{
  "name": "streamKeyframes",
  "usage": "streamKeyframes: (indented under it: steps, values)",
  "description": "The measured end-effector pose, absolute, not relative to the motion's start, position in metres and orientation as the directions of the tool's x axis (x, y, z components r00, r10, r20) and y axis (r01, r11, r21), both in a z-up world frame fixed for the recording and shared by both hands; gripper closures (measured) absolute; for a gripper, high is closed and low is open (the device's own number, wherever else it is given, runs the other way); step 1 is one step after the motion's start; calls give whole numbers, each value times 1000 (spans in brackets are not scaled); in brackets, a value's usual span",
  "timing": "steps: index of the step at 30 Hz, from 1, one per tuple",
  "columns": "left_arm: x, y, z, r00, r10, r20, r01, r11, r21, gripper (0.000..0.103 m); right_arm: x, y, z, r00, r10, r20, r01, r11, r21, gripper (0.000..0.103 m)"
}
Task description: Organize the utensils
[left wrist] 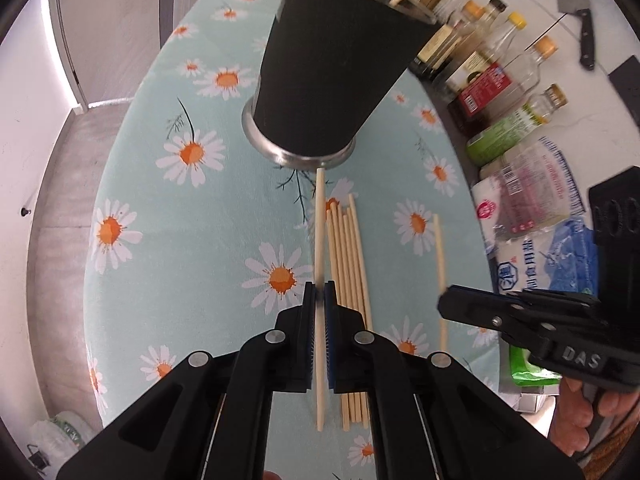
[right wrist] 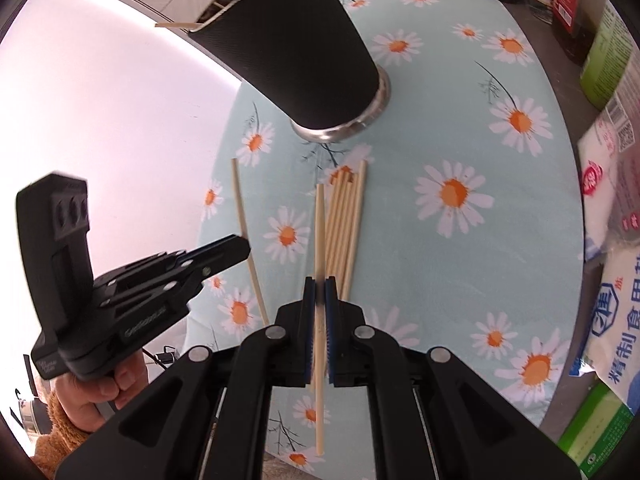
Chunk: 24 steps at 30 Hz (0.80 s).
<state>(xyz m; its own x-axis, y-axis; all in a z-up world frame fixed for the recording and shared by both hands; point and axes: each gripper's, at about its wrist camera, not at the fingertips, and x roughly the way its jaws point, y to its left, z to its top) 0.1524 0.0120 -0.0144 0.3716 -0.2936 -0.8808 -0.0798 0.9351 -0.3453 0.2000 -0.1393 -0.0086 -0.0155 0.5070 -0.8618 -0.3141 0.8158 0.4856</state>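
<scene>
Gripping one chopstick each, the left gripper (left wrist: 319, 296) and right gripper (right wrist: 320, 286) are both clamped mid-shaft, the left's pale chopstick (left wrist: 320, 216) and the right's chopstick (right wrist: 319, 220) pointing toward the black cup (left wrist: 320, 76). Just beyond, a loose bundle of chopsticks (left wrist: 350, 256) lies on the daisy cloth (left wrist: 160, 240). Best tip each stick upright before lowering it into the cup. "DAS" reads on the right gripper's body; the far salt bag (left wrist: 536, 264) bears Chinese print.

Clutter along the counter edge, off the daisy cloth

From the 1 to the 3 o'clock side of the left wrist view stand glass sauce bottles (left wrist: 492, 76); a cleaver (left wrist: 576, 4) lies at 1 o'clock, salt bags (left wrist: 532, 248) at 3 o'clock; the daisy-print tablecloth (left wrist: 180, 208) fills the centre.
</scene>
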Motion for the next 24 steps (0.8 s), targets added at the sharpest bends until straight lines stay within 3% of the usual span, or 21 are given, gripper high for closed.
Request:
streamKeyframes:
  steps: [11,24]
  values:
    - [134,23,29,551,-338,-763,0,915,-404,103,201,-127,6,25,583,-812,-339,769,542,97]
    - [151,46,5,453,-357,-817,-95,892,-443,101,209,-125,11,44,559,-828,-341,787,513,97]
